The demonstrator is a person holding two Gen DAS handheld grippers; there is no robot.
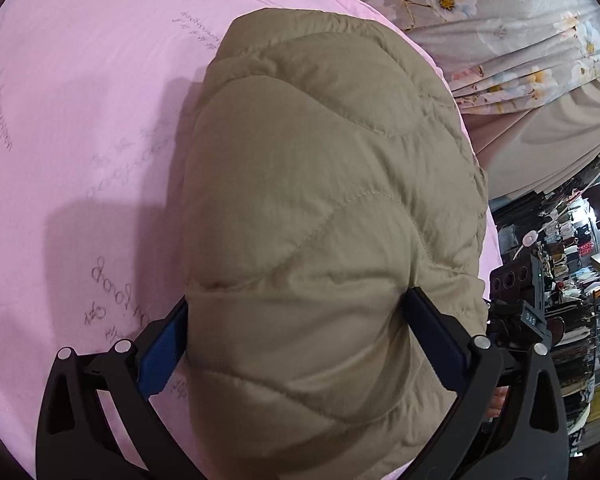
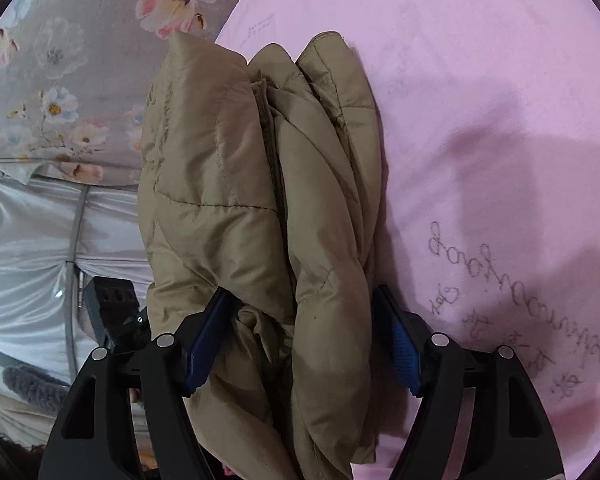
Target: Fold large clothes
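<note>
A tan quilted puffer jacket (image 1: 320,184) lies folded into a thick bundle on the pink sheet (image 1: 80,100). In the left wrist view its smooth folded back bulges between the fingers of my left gripper (image 1: 300,300), which stands wide open around it; the blue pads (image 1: 160,356) flank the bundle without squeezing it. The right wrist view shows the jacket (image 2: 228,184) from its layered open edges. My right gripper (image 2: 300,292) is open around that end, with a small gap at the right pad (image 2: 404,348).
Floral grey bedding (image 2: 60,80) lies beyond the pink sheet (image 2: 480,100). A person's silvery white jacket (image 2: 24,248) is close at the left of the right wrist view. Cluttered shelves (image 1: 572,264) stand past the bed edge.
</note>
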